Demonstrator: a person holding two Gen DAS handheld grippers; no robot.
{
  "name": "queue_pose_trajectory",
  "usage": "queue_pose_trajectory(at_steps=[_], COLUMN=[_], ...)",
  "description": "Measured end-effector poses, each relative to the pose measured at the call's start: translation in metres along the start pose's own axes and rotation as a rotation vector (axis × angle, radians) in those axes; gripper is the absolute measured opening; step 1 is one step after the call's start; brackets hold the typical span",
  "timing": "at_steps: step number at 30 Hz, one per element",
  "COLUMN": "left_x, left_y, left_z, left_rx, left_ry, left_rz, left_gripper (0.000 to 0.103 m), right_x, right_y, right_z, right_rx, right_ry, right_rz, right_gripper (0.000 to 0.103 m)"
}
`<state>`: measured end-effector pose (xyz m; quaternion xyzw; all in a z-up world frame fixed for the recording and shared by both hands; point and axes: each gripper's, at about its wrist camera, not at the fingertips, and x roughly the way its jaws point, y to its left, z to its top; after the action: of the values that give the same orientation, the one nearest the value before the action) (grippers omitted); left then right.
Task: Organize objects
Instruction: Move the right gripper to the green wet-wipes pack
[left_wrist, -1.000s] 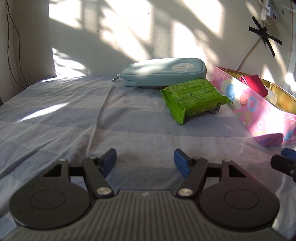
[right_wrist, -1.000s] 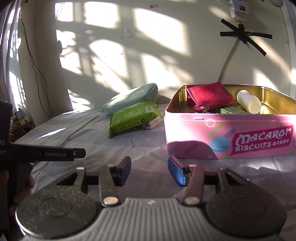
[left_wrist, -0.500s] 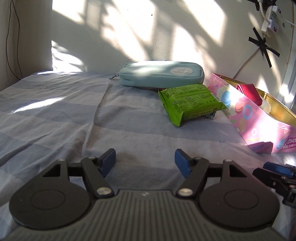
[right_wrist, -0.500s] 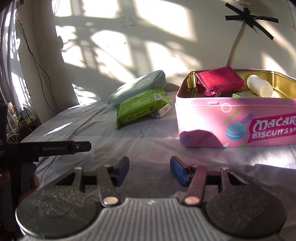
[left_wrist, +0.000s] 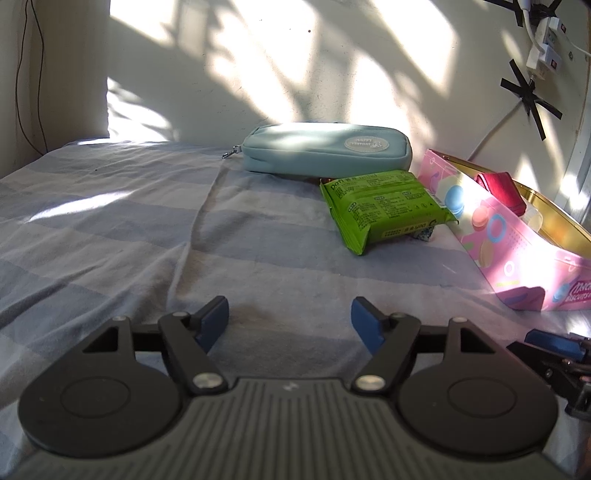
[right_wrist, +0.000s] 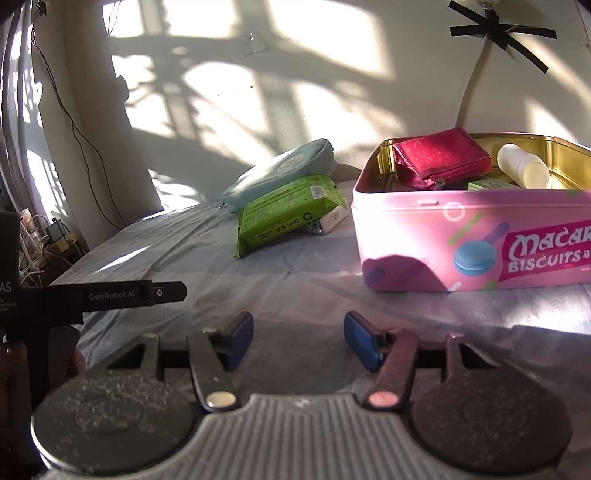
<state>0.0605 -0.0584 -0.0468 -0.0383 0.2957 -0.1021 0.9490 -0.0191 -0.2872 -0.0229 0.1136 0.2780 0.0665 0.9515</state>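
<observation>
Left gripper (left_wrist: 288, 317): jaws spreading apart, nothing between the blue pads, only bare sheet beneath.
Right gripper (right_wrist: 298, 338): jaws likewise opening, empty, pointed toward the tin's near left corner.
Open room: the striped sheet (left_wrist: 110, 229) lies bare on the left and in front of both tools; a fold runs down it.
Edges: the wall (left_wrist: 258, 66) closes off the far side; the items crowd the far right.
Pink tin (right_wrist: 472, 240): lidless, on the sheet at right; reads "MACAR… BISCUITS" beside a blue macaron drawing.
Inside the tin: a red pouch (right_wrist: 441, 157) leans at the left end, a white bottle (right_wrist: 522, 166) lies near it, a small green box (right_wrist: 487, 183) shows below.
Green packet (left_wrist: 384, 206): just left of the tin, propped on a small white wrapped thing (right_wrist: 332, 220); reads "Dofi".
Blue zip case (left_wrist: 327, 149): behind the packet, along the wall; round badge, wording too small.
Left tool's arm: reads "GenRobot.AI" in the right view.
</observation>
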Motion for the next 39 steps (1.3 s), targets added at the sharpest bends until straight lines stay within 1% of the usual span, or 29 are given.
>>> queue_pose_trajectory(at_steps=[4,8,11,14,15,16,17,19,21,24,27,29,31,33,35,39], left_x=[-0.001,-0.002,-0.002,-0.002,-0.002,-0.001,-0.001,-0.001,-0.001,-0.001,-0.001,-0.002,-0.002,-0.001,-0.002,-0.001], left_y=[0.005,0.012,0.017,0.024,0.025,0.025,0.025,0.024,0.024,0.025,0.027,0.028,0.028,0.030,0.030,0.033], left_z=[0.001,0.002,0.002,0.003,0.003,0.003,0.003,0.003,0.003,0.004,0.004,0.004,0.004,0.004,0.004,0.005], left_rx=[-0.039,-0.080,-0.119,-0.164,-0.175,-0.178,-0.178,-0.170,-0.169,-0.177,-0.189,-0.194,-0.199,-0.205,-0.209,-0.223], left_ry=[-0.011,-0.018,-0.027,-0.029,-0.031,-0.031,-0.032,-0.033,-0.035,-0.035,-0.035,-0.035,-0.035,-0.034,-0.034,-0.035], left_rz=[-0.009,-0.026,-0.043,-0.064,-0.070,-0.074,-0.074,-0.078,-0.082,-0.086,-0.093,-0.097,-0.102,-0.107,-0.110,-0.115], left_gripper=[0.077,0.077,0.077,0.078,0.078,0.079,0.079,0.079,0.079,0.079,0.079,0.080,0.081,0.081,0.081,0.081], right_x=[0.010,0.025,0.041,0.056,0.061,0.066,0.072,0.083,0.098,0.128,0.157,0.172,0.177,0.177,0.176,0.167], right_y=[0.009,0.028,0.039,0.047,0.048,0.049,0.053,0.057,0.056,0.052,0.045,0.039,0.039,0.043,0.046,0.060], right_z=[0.008,0.023,0.038,0.055,0.061,0.067,0.074,0.089,0.111,0.135,0.145,0.145,0.144,0.141,0.136,0.123], right_rx=[-0.049,-0.159,-0.205,-0.247,-0.251,-0.257,-0.277,-0.313,-0.300,-0.287,-0.279,-0.261,-0.234,-0.232,-0.218,-0.275], right_ry=[0.013,-0.019,-0.037,-0.062,-0.067,-0.069,-0.078,-0.088,-0.065,-0.002,0.074,0.140,0.171,0.183,0.218,0.209], right_rz=[0.014,-0.003,-0.011,-0.021,-0.012,-0.010,-0.035,-0.062,-0.068,-0.129,-0.185,-0.198,-0.165,-0.159,-0.099,-0.065], right_gripper=[0.056,0.058,0.063,0.063,0.062,0.067,0.069,0.070,0.071,0.071,0.071,0.072,0.074,0.077,0.075,0.072])
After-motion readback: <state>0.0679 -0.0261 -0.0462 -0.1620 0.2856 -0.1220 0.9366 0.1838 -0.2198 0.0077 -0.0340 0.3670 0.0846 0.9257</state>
